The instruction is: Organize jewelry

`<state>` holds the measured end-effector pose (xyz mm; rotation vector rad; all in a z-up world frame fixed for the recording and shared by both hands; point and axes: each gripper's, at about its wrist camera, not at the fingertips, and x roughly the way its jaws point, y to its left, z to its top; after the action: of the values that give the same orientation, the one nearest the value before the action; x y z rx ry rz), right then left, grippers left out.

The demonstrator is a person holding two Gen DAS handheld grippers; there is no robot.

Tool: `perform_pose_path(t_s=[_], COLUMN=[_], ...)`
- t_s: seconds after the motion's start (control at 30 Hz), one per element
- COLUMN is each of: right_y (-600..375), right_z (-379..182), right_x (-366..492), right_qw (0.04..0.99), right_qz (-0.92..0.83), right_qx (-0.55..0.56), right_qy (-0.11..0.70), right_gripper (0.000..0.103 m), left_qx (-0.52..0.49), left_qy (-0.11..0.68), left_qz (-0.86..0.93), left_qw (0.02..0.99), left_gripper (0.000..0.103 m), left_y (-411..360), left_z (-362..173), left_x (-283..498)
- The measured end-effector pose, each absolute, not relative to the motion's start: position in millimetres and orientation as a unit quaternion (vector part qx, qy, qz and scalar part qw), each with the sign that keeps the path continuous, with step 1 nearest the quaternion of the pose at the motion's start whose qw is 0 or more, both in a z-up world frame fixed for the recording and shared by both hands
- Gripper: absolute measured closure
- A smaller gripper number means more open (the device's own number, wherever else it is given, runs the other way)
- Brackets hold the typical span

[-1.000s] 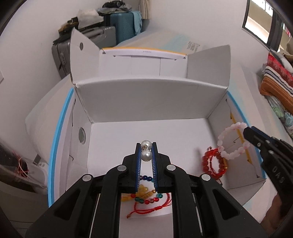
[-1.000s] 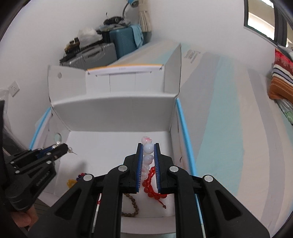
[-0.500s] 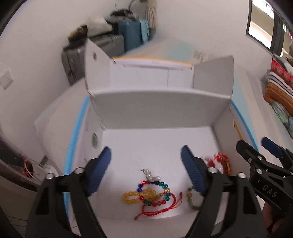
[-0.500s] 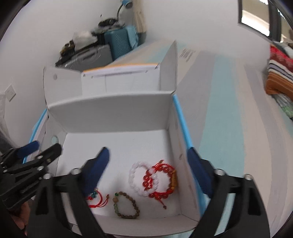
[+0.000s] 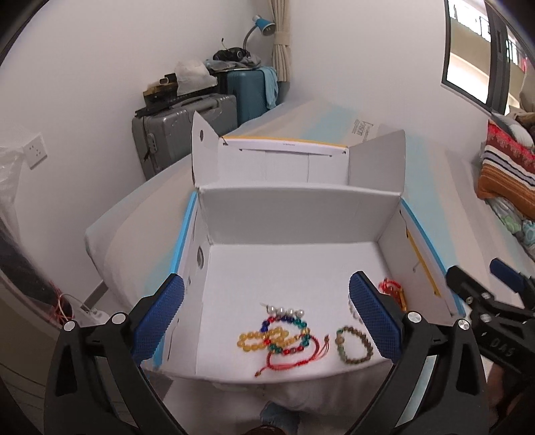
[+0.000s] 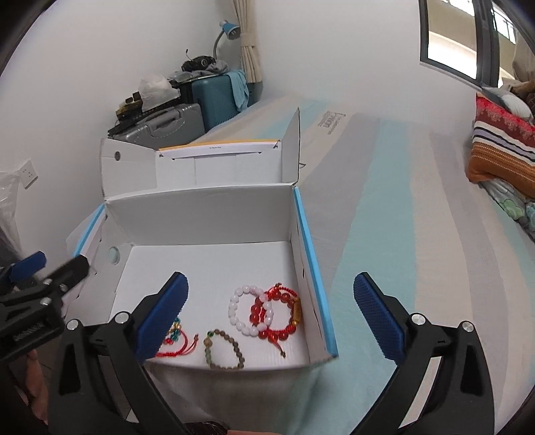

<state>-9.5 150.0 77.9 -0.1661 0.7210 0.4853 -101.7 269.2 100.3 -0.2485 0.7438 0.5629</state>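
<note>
Both grippers hover above the near edge of an open white box [image 5: 294, 214] w/ blue trim, sitting on a striped bed cover [image 6: 401, 234]. Left gripper [image 5: 267, 321] has its jaws spread wide, blue pads far apart, nothing between them. Right gripper [image 6: 274, 321] is likewise wide open & empty; it also shows at the right edge of the left wrist view [image 5: 481, 294].

All jewelry lies on the box floor, toward the near side:
- pearl piece [image 5: 284, 311], a short row of pale beads, touching the multicolour bead bracelet [image 5: 291, 334]
- yellow bead bracelet [image 5: 257, 339] overlapping the multicolour one on its left
- red cord bracelet [image 5: 287, 363] tangled under those two, loose ends trailing toward the box's near edge
- green-brown bead bracelet [image 6: 224, 349], apart from the others, mid floor near the front
- white bead bracelet [image 6: 245, 311] overlapping the red bead bracelet [image 6: 277, 318], both close to the right wall; the red one carries a gold-coloured bead on its right side

Box lid flaps stand upright at the back. Behind the bed: grey suitcase [image 5: 180, 134] & teal suitcase [image 6: 217, 97] against the wall, blue desk lamp [image 6: 229, 31] above them. Striped pillow [image 6: 501, 157] at far right
</note>
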Motion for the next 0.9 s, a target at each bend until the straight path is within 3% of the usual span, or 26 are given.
perform_pose_path(t_s=[0.9], right_y=[121.6], right_z=[56.0], right_x=[-62.5], right_qw=[0.907], right_qz=[0.216], right_qx=[-0.088], right_qy=[0.35], right_gripper=[0.008], left_qx=[-0.134], left_qy=[0.352], left_qz=[0.265], left_qw=[0.888], left_gripper=[0.006], left_y=[241.3], left_z=[74.6], left_x=[-163.8])
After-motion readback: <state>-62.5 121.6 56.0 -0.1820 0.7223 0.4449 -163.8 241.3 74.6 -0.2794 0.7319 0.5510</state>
